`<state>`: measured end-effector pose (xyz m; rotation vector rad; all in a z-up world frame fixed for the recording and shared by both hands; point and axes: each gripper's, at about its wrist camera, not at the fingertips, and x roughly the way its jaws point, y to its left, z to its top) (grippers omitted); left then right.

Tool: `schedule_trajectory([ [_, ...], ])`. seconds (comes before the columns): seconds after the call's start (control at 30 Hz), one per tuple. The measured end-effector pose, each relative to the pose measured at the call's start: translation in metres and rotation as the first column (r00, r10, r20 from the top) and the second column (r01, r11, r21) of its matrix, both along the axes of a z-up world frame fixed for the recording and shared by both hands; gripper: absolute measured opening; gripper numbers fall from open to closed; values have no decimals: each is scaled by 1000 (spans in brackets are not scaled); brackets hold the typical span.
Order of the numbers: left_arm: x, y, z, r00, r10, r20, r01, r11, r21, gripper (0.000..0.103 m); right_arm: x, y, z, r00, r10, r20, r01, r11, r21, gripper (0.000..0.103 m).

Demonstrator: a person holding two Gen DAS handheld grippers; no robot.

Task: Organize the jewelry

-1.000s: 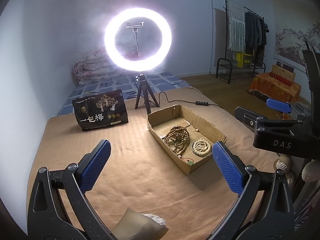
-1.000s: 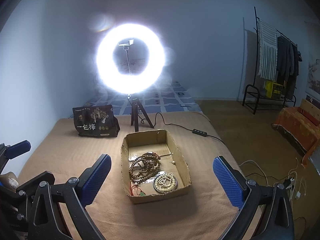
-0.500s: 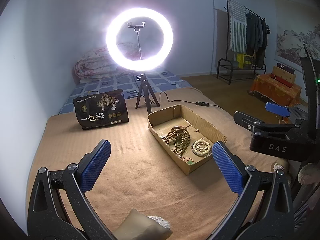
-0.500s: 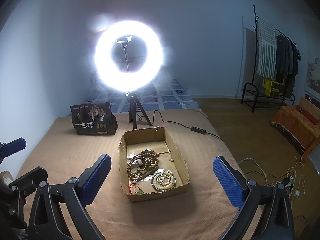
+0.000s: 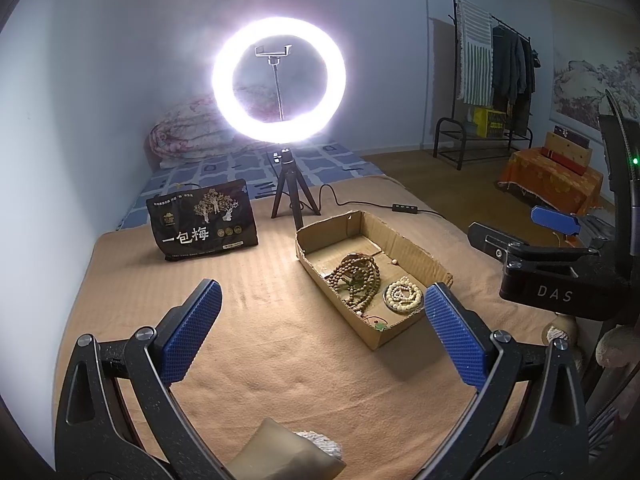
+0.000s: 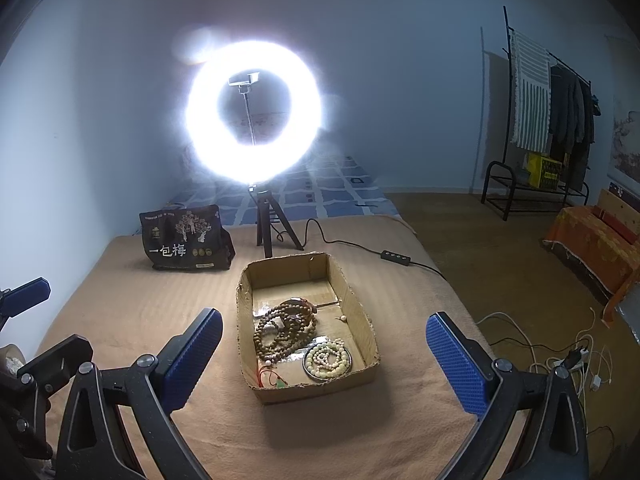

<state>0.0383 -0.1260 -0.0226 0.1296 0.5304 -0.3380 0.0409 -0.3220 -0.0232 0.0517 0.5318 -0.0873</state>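
A shallow cardboard box (image 6: pixel 307 320) sits on the tan blanket (image 6: pixel 160 300), and everything else is best placed from it. Inside it, a tangle of brown wooden beads (image 6: pixel 286 330) lies near the middle, a coil of pale beads (image 6: pixel 328 360) rests on a small round dish in the near corner, and a little green pendant (image 6: pixel 281 382) on a red cord lies by the near wall. Behind the box stands a glowing ring light (image 6: pixel 254 112) on a tripod, with a dark snack bag (image 6: pixel 184 240) beside that. The right gripper (image 6: pixel 320 364) hovers short of the box, its jaws spread wide and holding nothing. The left gripper (image 5: pixel 320 332) hangs off to the box's side, likewise wide apart and empty.
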Motion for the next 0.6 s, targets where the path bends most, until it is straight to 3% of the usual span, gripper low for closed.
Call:
schedule_trajectory([
  [0.6,-1,0,0,1000,1,1,-1,1000,1,103,0,1,-1,1000,2,-3,-2,1000,-2,103],
])
